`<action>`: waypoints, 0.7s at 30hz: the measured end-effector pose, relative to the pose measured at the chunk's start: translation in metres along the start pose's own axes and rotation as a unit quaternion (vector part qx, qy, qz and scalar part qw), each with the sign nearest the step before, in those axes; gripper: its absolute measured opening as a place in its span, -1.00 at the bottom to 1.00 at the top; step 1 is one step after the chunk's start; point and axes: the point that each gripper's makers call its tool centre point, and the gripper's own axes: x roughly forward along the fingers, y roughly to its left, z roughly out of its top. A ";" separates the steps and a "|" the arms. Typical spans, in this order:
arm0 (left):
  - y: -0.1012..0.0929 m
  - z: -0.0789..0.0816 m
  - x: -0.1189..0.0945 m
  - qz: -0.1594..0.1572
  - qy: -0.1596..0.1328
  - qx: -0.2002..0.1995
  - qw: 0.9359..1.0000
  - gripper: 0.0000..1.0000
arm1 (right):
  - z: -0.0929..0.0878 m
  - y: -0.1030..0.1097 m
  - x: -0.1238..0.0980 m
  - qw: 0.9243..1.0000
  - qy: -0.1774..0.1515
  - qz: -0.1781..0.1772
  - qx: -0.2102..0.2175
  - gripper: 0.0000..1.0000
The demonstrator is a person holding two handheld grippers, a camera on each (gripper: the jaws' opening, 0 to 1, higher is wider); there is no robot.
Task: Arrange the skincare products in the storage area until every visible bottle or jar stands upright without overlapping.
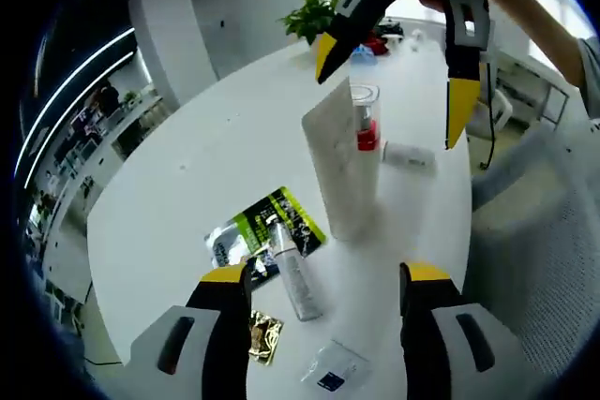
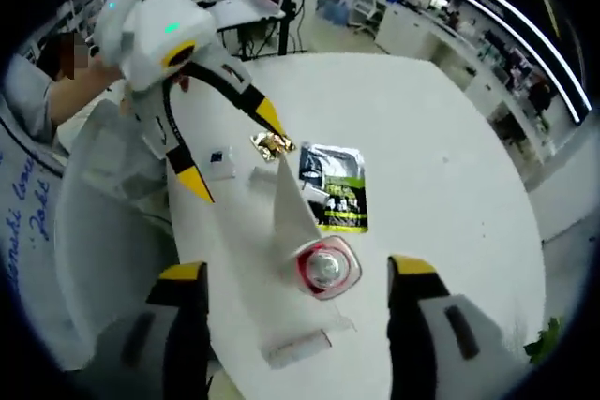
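White tube (image 1: 339, 168) upright on the table (image 1: 187, 185), silver bottle (image 1: 294, 274) flat beside a green sachet (image 1: 265, 231).

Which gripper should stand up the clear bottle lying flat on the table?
Left. The lying bottle sits just ahead of the open left gripper, between its jaws. The right gripper hangs open above the upright tube and red-collared pump bottle, farther off.

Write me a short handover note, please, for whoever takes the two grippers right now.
Left gripper: open, low over the table, facing the lying spray bottle.
Right gripper: open, above the upright white tube and the red-collared pump bottle beside it.
Done: tube and pump bottle stand.
Left: stand the spray bottle, which lies across the green-and-black sachet; a small white tube also lies flat.
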 end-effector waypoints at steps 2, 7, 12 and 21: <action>0.003 -0.001 -0.006 0.012 -0.002 -0.002 1.000 0.30 | -0.001 0.000 -0.002 1.000 -0.005 -0.010 0.002 0.60; 0.006 -0.003 -0.019 0.024 -0.007 0.001 1.000 0.33 | -0.002 0.003 -0.008 0.999 -0.023 -0.022 0.006 0.65; 0.006 -0.009 -0.029 0.029 -0.011 -0.001 1.000 0.36 | -0.006 0.003 -0.018 0.998 -0.039 -0.045 0.014 0.69; 0.005 -0.016 -0.045 0.040 -0.010 -0.021 0.999 0.59 | -0.015 0.016 -0.029 0.996 -0.059 -0.058 0.036 0.75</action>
